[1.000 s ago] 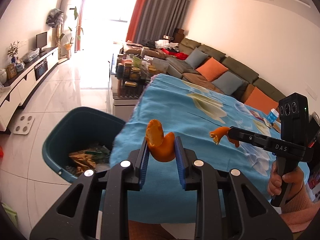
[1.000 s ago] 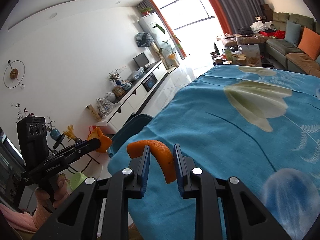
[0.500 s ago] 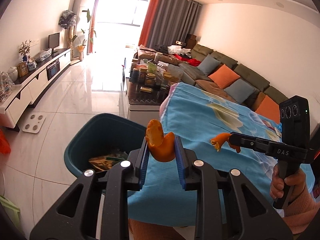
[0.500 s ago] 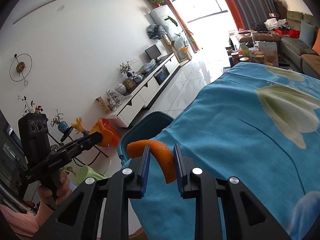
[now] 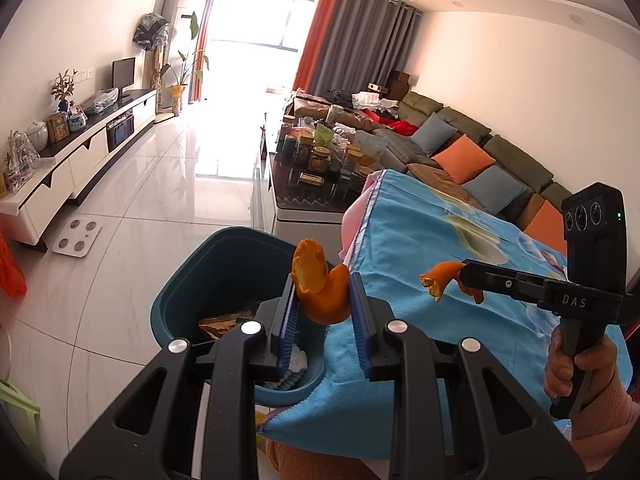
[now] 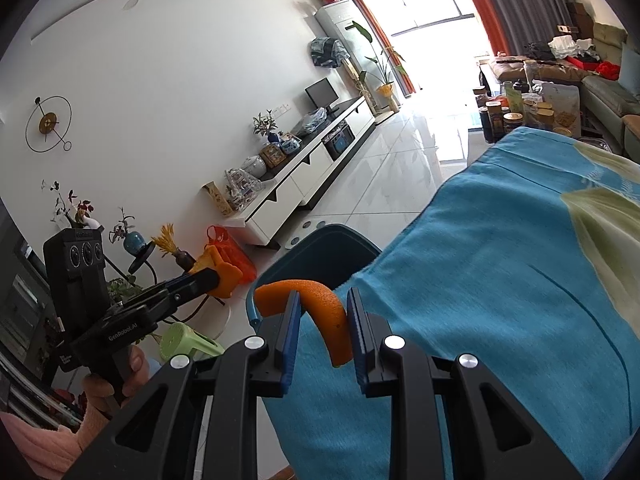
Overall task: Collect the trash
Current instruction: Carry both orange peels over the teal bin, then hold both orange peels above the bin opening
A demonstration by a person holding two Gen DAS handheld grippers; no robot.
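- Left gripper clamped on orange peel, above teal bin rim.
- Right gripper pinching second peel, just beside bin.
- Bin already part-filled; both drops pending.

place: home living room | evidence: sectional sofa, TV cabinet, curtains, tiled floor

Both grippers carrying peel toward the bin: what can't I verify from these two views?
- Left wrist: teal bin contents, half hidden behind left gripper and its orange peel.
- Right wrist: bin interior, blocked by blue cloth and right gripper.
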